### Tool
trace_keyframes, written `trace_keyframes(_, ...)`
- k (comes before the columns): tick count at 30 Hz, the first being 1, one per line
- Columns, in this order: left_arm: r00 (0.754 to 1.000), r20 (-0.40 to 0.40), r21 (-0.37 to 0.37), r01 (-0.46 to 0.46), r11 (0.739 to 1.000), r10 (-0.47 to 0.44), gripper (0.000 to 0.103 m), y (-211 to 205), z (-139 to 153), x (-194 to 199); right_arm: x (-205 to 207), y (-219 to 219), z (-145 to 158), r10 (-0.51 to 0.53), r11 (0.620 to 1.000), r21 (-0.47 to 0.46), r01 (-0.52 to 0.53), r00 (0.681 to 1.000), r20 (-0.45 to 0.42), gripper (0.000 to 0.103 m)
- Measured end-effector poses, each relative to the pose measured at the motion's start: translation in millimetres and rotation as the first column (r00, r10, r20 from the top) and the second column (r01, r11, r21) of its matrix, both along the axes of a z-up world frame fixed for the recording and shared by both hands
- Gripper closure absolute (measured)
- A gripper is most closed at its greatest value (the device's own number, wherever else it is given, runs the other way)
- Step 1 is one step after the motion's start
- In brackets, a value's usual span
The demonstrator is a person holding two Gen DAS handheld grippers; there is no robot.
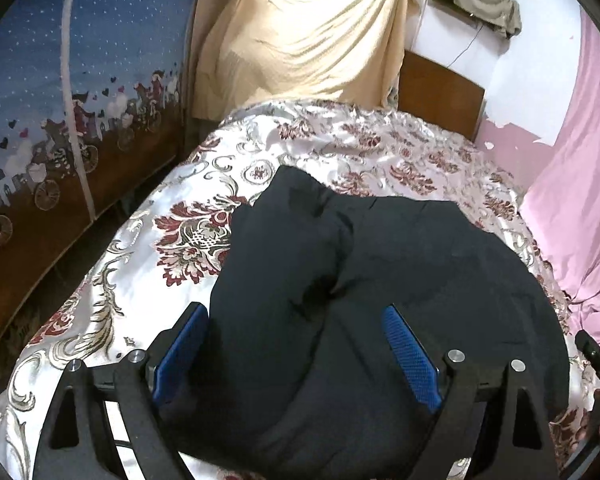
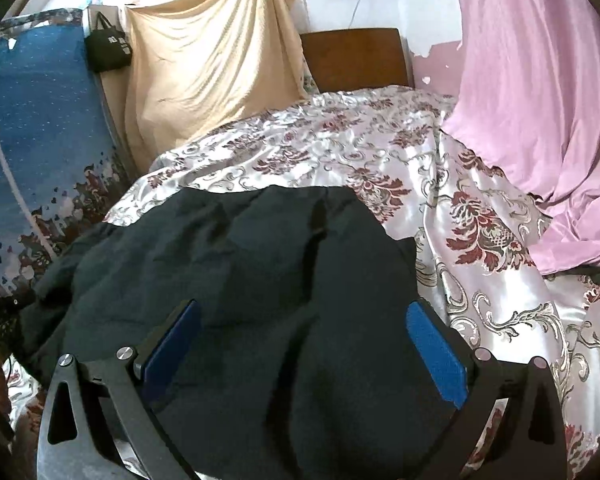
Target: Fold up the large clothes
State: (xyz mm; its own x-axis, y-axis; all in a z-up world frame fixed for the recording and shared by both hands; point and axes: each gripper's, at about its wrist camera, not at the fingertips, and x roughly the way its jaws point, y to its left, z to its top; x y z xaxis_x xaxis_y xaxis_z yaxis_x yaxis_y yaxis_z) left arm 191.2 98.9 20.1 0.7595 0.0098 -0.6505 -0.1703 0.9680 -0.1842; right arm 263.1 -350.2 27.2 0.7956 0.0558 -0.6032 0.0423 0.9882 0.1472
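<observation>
Two fisheye views, one from each of my wrists, both looking forward and downward along blue-padded fingers at a bed. My left camera sits close above a dark garment (image 1: 360, 280), with the floral bedspread (image 1: 140, 240) stretching from nine to one o'clock. My right camera hangs equally near the same garment (image 2: 240, 280), with the bedspread (image 2: 480, 220) running from twelve to four o'clock. Both share the garment, bedspread, wooden headboard (image 1: 440, 92) (image 2: 352, 56) at twelve, cream drape (image 1: 312, 28) (image 2: 204, 68) and pink cloth (image 1: 580, 180) (image 2: 540, 100).
</observation>
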Motion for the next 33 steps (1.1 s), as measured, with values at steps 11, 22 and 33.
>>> trace_keyframes(11, 0.983, 0.142, 0.082, 0.106, 0.991, -0.117, 0.003, -37, 25, -52, -37, 26, 11, 0.022, 1.0, 0.007, -0.023, 0.998, 0.064, 0.002)
trace_keyframes(22, 0.962, 0.237, 0.148, 0.106, 0.983, -0.139, 0.001, -63, 35, -88, -84, 51, 30, 0.038, 0.999, -0.026, -0.034, 0.987, 0.159, 0.002)
trace_keyframes(33, 0.954, 0.259, 0.226, 0.09, 0.97, -0.149, 0.0, -76, 31, -123, -132, 76, 46, 0.079, 0.994, -0.093, -0.059, 0.971, 0.226, 0.002)
